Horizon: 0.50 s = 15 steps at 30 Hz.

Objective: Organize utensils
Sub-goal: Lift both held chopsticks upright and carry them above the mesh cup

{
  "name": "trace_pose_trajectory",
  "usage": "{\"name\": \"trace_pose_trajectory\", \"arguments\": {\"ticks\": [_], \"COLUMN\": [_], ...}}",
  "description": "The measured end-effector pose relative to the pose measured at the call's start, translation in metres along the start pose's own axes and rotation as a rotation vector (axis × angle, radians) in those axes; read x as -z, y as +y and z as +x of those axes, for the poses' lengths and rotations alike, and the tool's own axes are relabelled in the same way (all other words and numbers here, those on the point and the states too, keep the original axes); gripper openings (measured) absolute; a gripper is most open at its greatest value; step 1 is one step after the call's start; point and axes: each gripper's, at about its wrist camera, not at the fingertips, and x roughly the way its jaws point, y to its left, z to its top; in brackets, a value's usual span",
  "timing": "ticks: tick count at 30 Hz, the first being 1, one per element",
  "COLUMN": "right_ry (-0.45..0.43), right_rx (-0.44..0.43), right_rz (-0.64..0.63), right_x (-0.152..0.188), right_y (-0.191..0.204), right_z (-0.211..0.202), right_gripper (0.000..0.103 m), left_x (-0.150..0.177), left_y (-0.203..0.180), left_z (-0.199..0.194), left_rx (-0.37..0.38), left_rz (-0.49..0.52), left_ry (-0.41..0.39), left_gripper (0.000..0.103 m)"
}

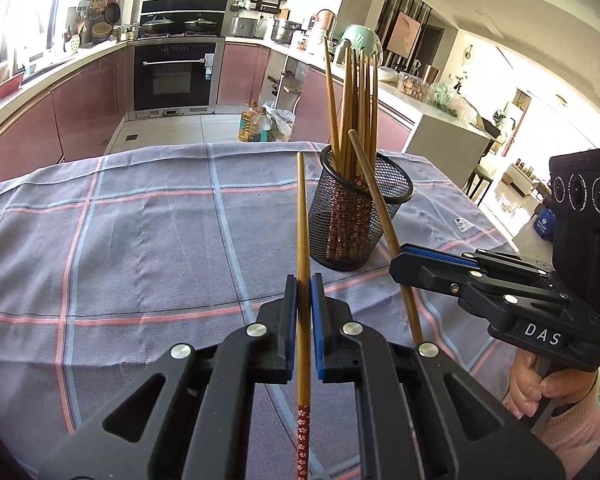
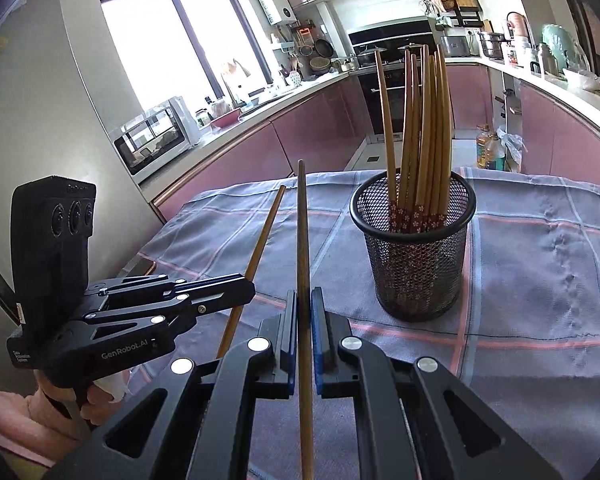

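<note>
A black mesh holder [image 1: 360,216] stands on the table and holds several wooden chopsticks [image 1: 356,96] upright; it also shows in the right wrist view [image 2: 414,248]. My left gripper [image 1: 304,284] is shut on one chopstick [image 1: 302,216] that points forward, left of the holder. My right gripper [image 2: 304,296] is shut on another chopstick [image 2: 302,232], also left of the holder. In the left wrist view the right gripper [image 1: 404,260] holds its chopstick [image 1: 374,196] slanted with its tip near the holder's rim. The left gripper [image 2: 248,288] shows in the right wrist view.
The table is covered by a grey checked cloth [image 1: 140,240] with pink lines. Beyond the far edge are kitchen counters, an oven [image 1: 176,76] and oil bottles [image 1: 254,122] on the floor.
</note>
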Motion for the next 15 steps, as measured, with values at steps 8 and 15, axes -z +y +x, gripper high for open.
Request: {"name": "trace_pose_trajectory", "arguments": {"ticks": [8,15], "right_ry": [-0.037,-0.061], "right_rx": [-0.008,-0.01], "right_rz": [0.006,0.012], "right_x": [-0.002,-0.003], "right_y": [-0.005,-0.007], "right_z": [-0.013,-0.022], "right_gripper": [0.006,0.006], "left_x": [-0.004,-0.007], "left_y": [0.0,-0.003], "left_z": [-0.009,-0.013], "left_rx": [0.033,0.05], "left_rz": [0.0,0.006], "left_ry": [-0.017,-0.029], "left_gripper": [0.008,0.008]}}
